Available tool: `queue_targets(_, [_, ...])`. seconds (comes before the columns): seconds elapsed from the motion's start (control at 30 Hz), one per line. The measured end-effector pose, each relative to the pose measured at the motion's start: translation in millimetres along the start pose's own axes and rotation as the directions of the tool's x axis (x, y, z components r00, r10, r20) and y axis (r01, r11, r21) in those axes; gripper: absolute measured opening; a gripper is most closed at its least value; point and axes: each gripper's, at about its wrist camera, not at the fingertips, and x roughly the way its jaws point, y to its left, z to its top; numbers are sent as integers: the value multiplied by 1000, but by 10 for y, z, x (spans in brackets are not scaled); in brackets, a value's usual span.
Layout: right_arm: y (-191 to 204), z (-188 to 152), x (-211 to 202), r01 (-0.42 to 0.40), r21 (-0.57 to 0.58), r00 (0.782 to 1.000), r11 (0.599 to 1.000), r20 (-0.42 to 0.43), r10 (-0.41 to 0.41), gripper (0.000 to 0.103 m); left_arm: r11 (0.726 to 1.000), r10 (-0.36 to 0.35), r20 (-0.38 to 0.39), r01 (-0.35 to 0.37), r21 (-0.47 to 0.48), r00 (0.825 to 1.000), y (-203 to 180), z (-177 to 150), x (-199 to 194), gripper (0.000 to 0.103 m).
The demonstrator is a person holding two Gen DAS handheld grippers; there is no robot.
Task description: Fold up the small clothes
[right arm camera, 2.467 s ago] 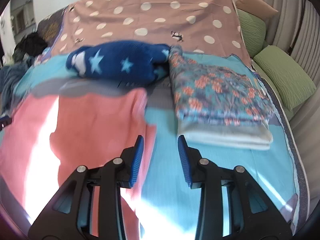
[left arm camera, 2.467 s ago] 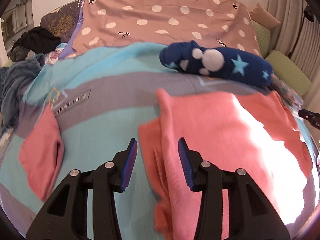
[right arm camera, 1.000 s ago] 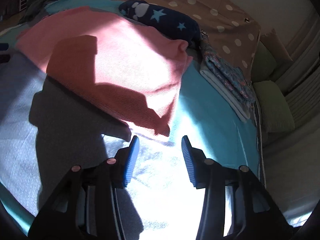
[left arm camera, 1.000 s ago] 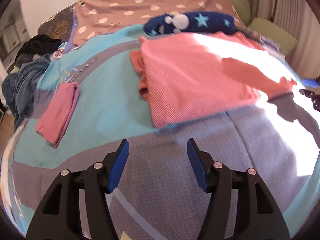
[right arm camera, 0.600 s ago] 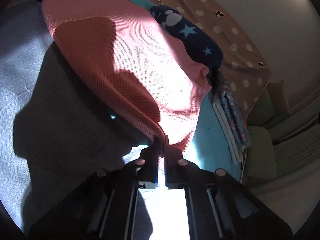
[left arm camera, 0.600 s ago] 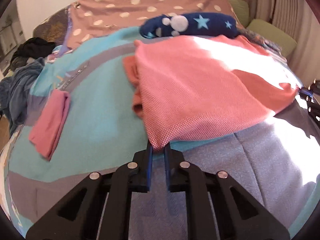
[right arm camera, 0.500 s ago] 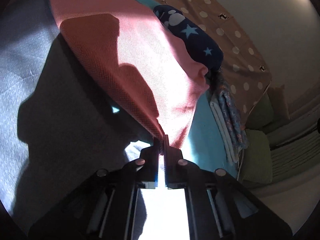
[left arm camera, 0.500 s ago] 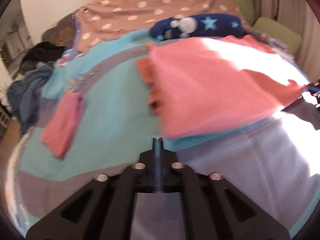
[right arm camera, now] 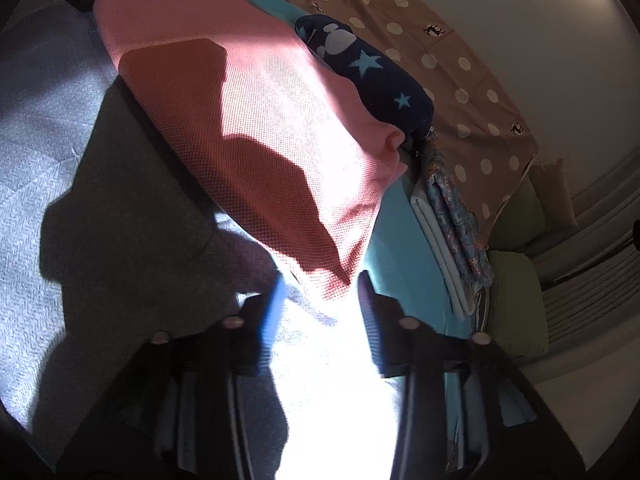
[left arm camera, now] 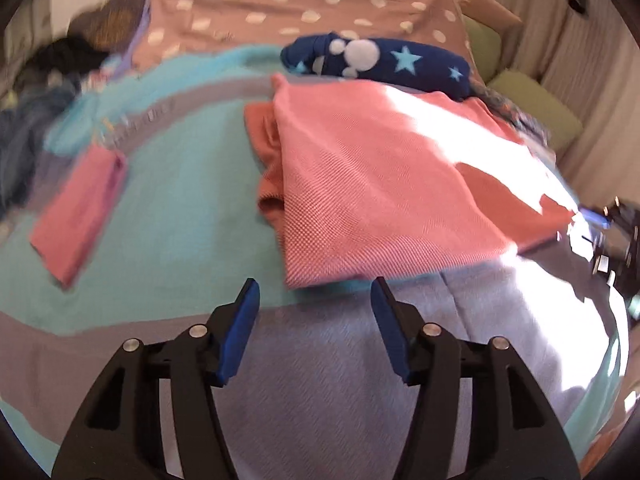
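A bed (left arm camera: 192, 208) carries a teal and grey blanket. At its head lies a brown cover with white dots (left arm camera: 304, 8). A rolled navy blanket with stars (left arm camera: 384, 62) lies across it. Green cushions (right arm camera: 516, 304) sit along the right side, beside a folded floral sheet (right arm camera: 452, 208). Dark clothing (left arm camera: 68, 54) is heaped at the far left.

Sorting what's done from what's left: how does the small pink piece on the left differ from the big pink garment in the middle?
The small pink piece is a compact, narrow folded bundle; the big pink garment lies spread wide, one edge doubled under. The small piece sits alone on the turquoise bedspread, far from both grippers; the big garment's near corners lie just ahead of the open left gripper and right gripper. Both are pink.
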Motion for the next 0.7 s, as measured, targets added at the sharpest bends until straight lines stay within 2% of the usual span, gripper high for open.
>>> queue_targets(0.03, [32,13,10,10,-17,1000,1000,6,-10,51,997,-49,4,49,-62,999,56,16,69,58])
queue_targets(0.07, [42,36,35,6,-22,1000,1000,6,-6,31,993,-67,18,69,-93,998,81,28,95,53])
queue_targets(0.1, [29,54,83,-8,-16,1000,1000,-14,8,11,988,-92,33,95,-118,995,102,40,112,39])
queue_targets(0.13, [-6,57,112,-23,0,999,1000,-33,23,3,978,-142,36,146,-149,989,127,65,135,7])
queue_targets(0.17, [-47,41,95,-40,14,999,999,-28,40,3,968,-172,36,176,-180,984,140,72,133,8])
queue_targets(0.2, [-87,14,63,-49,18,998,999,-31,49,3,968,-157,43,162,-191,987,134,76,94,8])
queue_targets(0.27, [-146,-38,42,-56,20,997,998,-53,57,3,991,-74,72,81,-103,995,9,73,-60,8])
queue_targets(0.33, [-163,-67,51,-72,27,995,997,-72,74,3,997,-51,66,55,-56,997,-33,50,-126,7])
queue_targets(0.4, [-177,-60,-12,-63,47,995,997,-79,67,8,997,-40,52,43,-61,998,16,31,-117,7])
queue_targets(0.43, [-194,-39,-62,-47,58,996,997,-75,51,14,997,-36,49,39,-67,998,43,3,-129,8])
queue_targets(0.47, [-211,-21,-134,-26,65,997,998,-70,30,30,997,-30,47,33,-70,998,58,-21,-150,8])
queue_targets(0.53, [-244,59,-305,12,77,999,997,-44,-9,43,998,24,55,-20,-60,998,84,-77,-240,9])
queue_targets(0.63, [-183,306,-590,-23,87,998,996,60,17,47,995,77,78,-71,-76,994,207,-128,-394,12])
queue_targets(0.7, [-18,551,-724,-106,87,985,991,146,93,51,990,90,108,-77,-118,990,338,-160,-517,17])
